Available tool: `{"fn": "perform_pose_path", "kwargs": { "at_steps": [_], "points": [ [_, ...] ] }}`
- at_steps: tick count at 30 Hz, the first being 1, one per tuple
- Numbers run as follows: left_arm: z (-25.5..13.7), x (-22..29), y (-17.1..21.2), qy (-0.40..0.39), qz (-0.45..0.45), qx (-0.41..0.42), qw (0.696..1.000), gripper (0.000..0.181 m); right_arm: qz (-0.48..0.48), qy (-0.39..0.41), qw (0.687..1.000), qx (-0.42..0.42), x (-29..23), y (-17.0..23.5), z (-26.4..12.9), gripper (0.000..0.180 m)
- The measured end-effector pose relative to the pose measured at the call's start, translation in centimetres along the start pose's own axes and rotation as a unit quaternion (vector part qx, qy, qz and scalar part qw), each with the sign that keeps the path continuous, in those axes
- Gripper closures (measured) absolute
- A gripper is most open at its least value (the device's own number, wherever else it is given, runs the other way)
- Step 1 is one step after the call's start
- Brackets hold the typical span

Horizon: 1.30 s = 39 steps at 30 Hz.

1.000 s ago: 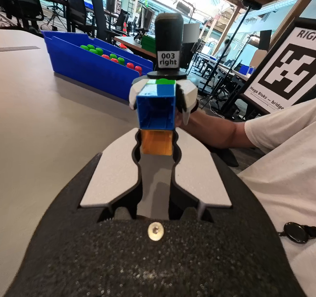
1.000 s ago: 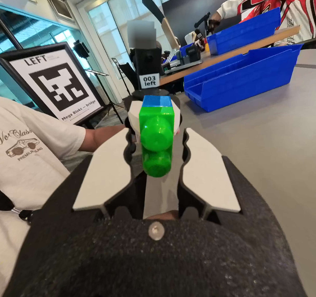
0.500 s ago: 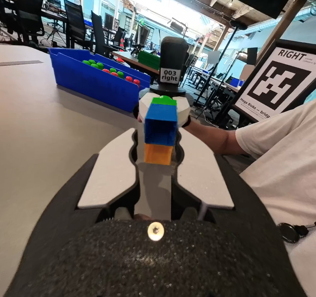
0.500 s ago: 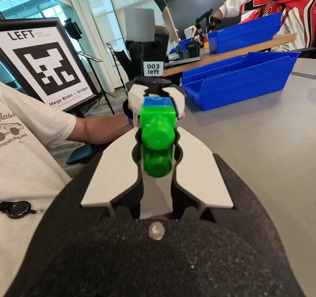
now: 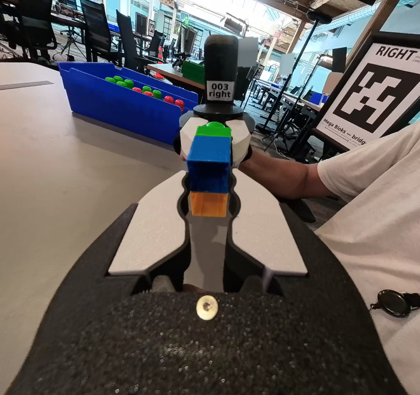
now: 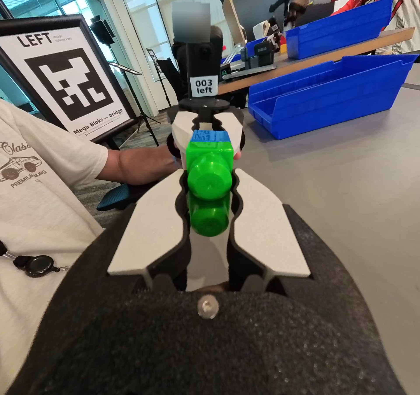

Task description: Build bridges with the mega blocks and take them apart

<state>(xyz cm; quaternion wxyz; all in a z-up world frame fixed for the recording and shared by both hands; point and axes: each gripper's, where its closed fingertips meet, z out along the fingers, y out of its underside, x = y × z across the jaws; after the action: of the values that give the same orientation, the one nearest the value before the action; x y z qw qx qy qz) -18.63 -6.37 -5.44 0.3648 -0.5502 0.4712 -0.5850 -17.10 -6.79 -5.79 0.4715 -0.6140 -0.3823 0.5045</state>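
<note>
A stack of joined blocks hangs in the air between my two grippers, which face each other above the grey table (image 5: 68,179). In the left wrist view, my left gripper (image 5: 209,193) is shut on the blue block (image 5: 209,163) and the orange block (image 5: 209,203) beside it. A green block (image 5: 212,130) sits on the far end, held by the right gripper (image 5: 213,138). In the right wrist view, my right gripper (image 6: 209,188) is shut on the green block (image 6: 209,172), its two studs pointing at the camera. The blue block (image 6: 210,136) shows behind it, inside the left gripper (image 6: 205,131).
A blue bin (image 5: 127,109) with several green and red blocks stands at the table's far side in the left wrist view. Another blue bin (image 6: 329,97) stands on the table in the right wrist view. A person's arm (image 5: 279,179) and white shirt (image 6: 34,190) are close by.
My right gripper has closed its fingers onto the green block. Both grippers have shifted slightly while holding the stack between them.
</note>
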Motion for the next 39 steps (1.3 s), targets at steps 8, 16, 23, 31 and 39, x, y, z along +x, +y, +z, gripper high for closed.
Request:
{"fn": "perform_pose_path", "kwargs": {
  "at_steps": [8,16,23,31,39],
  "points": [
    [0.3,-0.9,-0.8,-0.032,-0.01,0.012,0.999,0.147,0.038,0.003,0.999,0.023,0.8,-0.7,-0.2,0.144],
    [-5.9,-9.7,-1.8,-0.348,0.015,0.053,0.936,0.11,0.126,0.065,0.989,0.049,4.2,-0.5,-1.4,0.144],
    [-6.6,-9.9,-1.6,-0.414,0.062,0.022,0.908,0.11,0.083,0.18,0.98,0.03,5.7,-3.2,-5.2,0.144],
    [-4.8,-8.3,-1.5,-0.382,0.064,0.014,0.922,0.114,0.206,0.532,0.8,-0.187,10.6,-6.5,-30.5,0.144],
    [-3.8,-8.1,-1.4,-0.369,0.068,0.0,0.927,0.114,0.35,0.543,0.678,-0.35,14.1,3.3,-35.2,0.144]
  ]
}}
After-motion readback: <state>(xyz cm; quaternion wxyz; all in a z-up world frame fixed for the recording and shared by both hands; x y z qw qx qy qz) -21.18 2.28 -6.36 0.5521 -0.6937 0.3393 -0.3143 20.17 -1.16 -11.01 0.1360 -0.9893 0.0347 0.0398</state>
